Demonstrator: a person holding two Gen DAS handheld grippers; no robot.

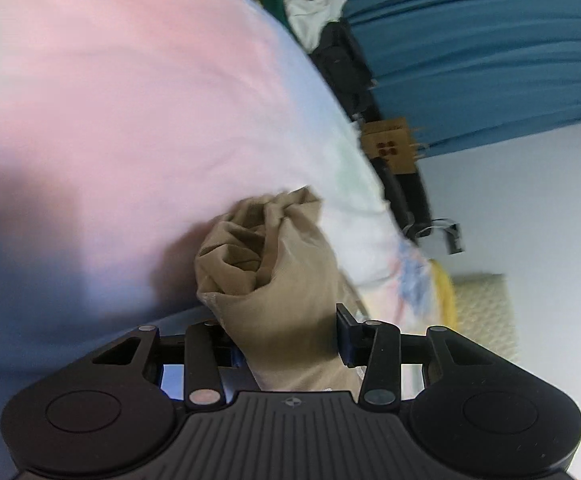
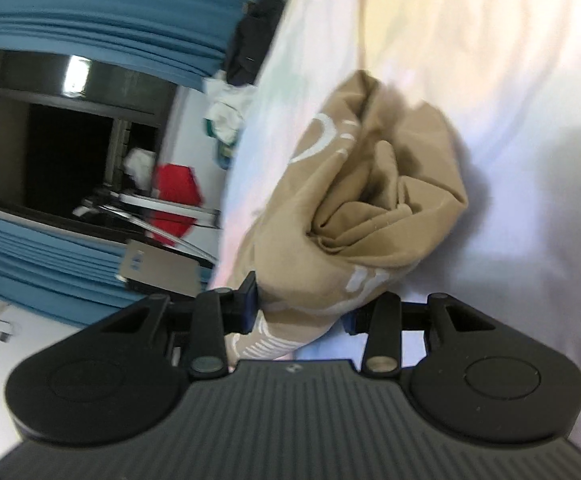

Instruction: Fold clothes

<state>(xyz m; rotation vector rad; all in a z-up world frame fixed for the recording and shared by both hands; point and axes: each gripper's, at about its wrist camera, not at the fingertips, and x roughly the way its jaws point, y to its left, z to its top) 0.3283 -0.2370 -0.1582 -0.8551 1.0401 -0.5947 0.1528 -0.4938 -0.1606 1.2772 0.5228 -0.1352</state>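
A: Garment? Quick.

B: Tan garment (image 1: 266,264), soft thin fabric, bunched into a crumpled roll with deep folds. The right wrist view showed the same cloth (image 2: 370,208) with a white print on it, unreadable. It lay on the bed (image 1: 110,100), a smooth pastel sheet, pink fading to pale blue and white.

A: Long axis?

B: In each view the bundle ran from between the jaws forward, away from the camera, leaning a bit sideways. The full length was cut off behind the gripper bodies.

A: Jaws?

B: Left gripper (image 1: 286,336): jaws pinching the tan cloth. The right pad showed and the left one was buried under fabric. Right gripper (image 2: 300,312): jaws clamped on its end of the cloth too, pads partly covered.

A: Around it?

B: Blue pleated curtain (image 1: 470,52), dark clothes heaped at the bed edge (image 1: 338,60), a cardboard box (image 1: 388,146), something red (image 2: 176,200), all blurred.
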